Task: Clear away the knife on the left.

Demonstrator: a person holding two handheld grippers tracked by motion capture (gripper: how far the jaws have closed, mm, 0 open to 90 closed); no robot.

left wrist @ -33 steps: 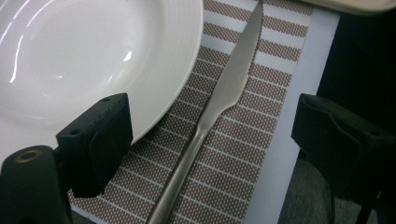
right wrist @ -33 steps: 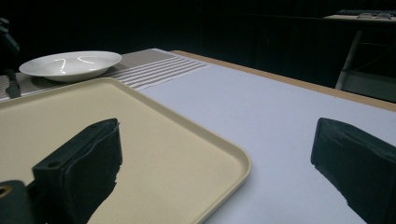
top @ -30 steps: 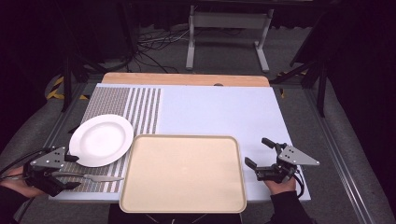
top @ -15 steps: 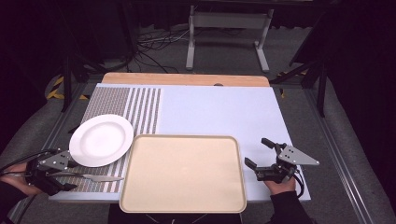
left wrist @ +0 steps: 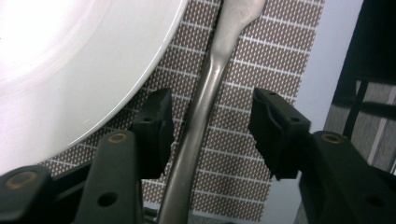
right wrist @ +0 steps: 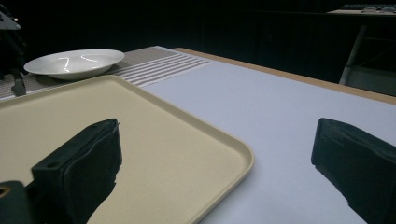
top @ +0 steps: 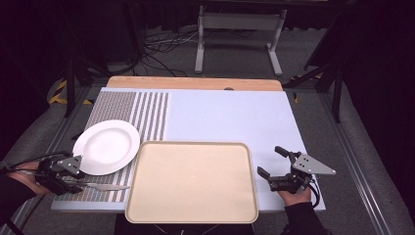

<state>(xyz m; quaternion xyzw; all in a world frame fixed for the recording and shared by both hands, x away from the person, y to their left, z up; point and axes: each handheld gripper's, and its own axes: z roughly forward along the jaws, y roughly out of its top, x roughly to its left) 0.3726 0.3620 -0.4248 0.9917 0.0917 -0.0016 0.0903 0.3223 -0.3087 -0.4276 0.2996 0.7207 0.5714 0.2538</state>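
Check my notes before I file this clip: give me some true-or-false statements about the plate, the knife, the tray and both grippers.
1. The round white plate sits on the beige rectangular tray. False: it rests on the patterned mat, beside the tray.
2. The metal table knife lies between the left gripper's jaws. True; they have just been closing.
3. The right gripper grips the tray's rim. False: it is open, holding nothing.
4. The tray is empty. True.

A silver knife [top: 100,186] lies flat on the patterned placemat [top: 142,110], just beside the white plate [top: 106,146].
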